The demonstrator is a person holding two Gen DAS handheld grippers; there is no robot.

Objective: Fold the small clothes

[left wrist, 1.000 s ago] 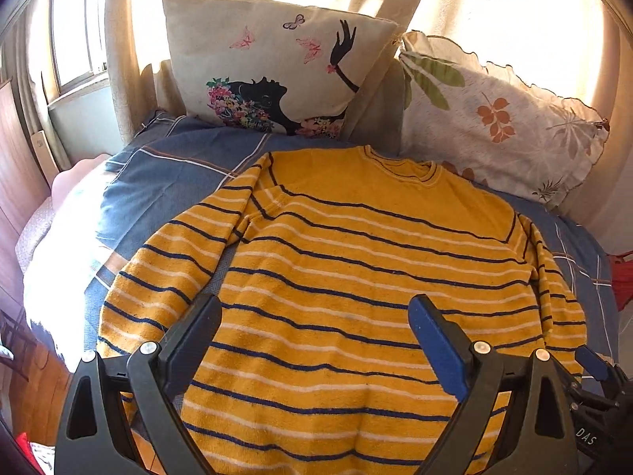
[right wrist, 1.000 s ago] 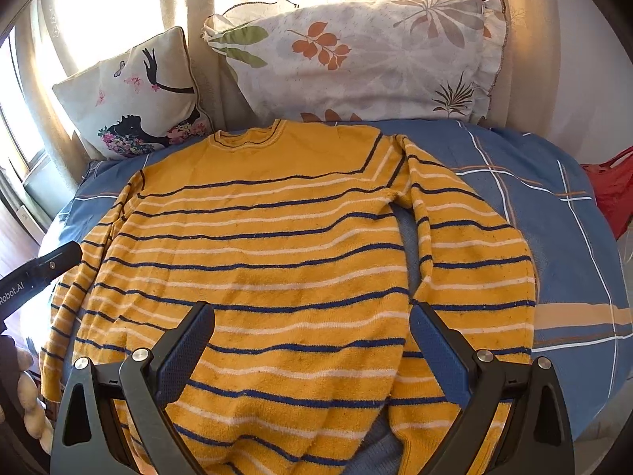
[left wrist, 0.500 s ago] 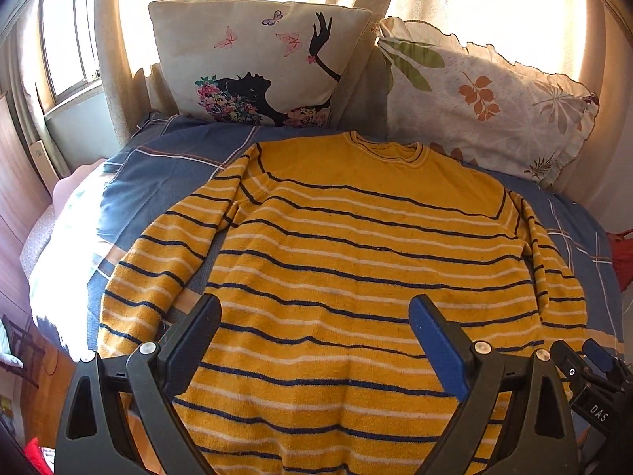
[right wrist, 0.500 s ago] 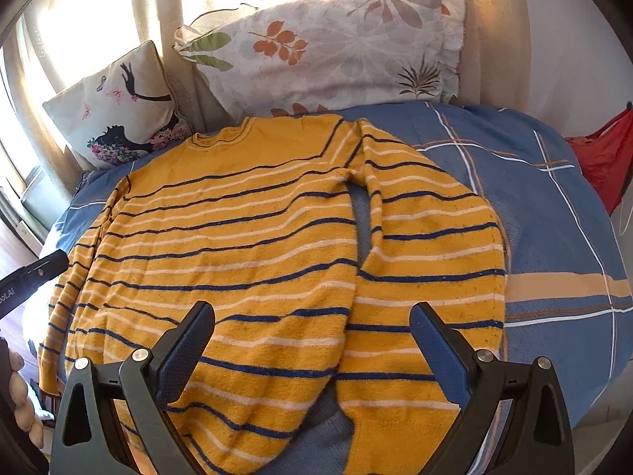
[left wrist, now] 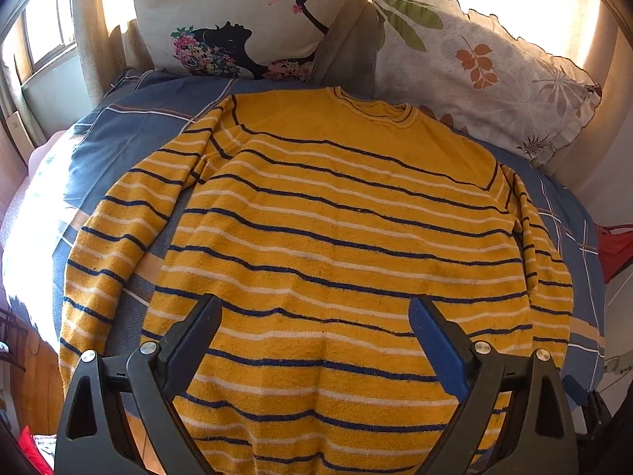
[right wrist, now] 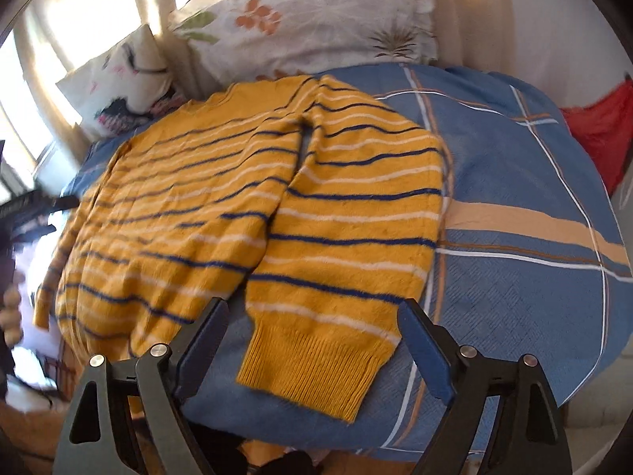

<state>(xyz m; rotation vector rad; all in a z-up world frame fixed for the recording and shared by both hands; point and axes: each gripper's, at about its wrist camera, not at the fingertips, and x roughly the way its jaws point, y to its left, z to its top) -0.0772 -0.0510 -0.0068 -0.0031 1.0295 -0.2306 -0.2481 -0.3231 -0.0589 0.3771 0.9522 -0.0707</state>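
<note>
A yellow sweater [left wrist: 336, 237] with navy and white stripes lies flat on the blue checked bedspread [left wrist: 130, 134], collar toward the pillows, both sleeves down along its sides. My left gripper [left wrist: 314, 312] is open and empty above the sweater's lower body. In the right wrist view the sweater [right wrist: 221, 198] lies to the left, and its right sleeve [right wrist: 356, 237] ends in a ribbed cuff [right wrist: 308, 368]. My right gripper [right wrist: 312, 310] is open and empty, with the cuff between its jaws just below them.
A butterfly-print pillow [left wrist: 253, 19] and a leaf-print pillow [left wrist: 486, 67] lean against curtains at the bed's head. A red cloth [right wrist: 601, 134] lies past the bed's right side. The bedspread [right wrist: 514, 198] ends at the near edge in the right wrist view.
My right gripper has swung right and down from the sweater's body to the right sleeve's cuff. My left gripper has moved in closer over the lower body. Both stay open.
</note>
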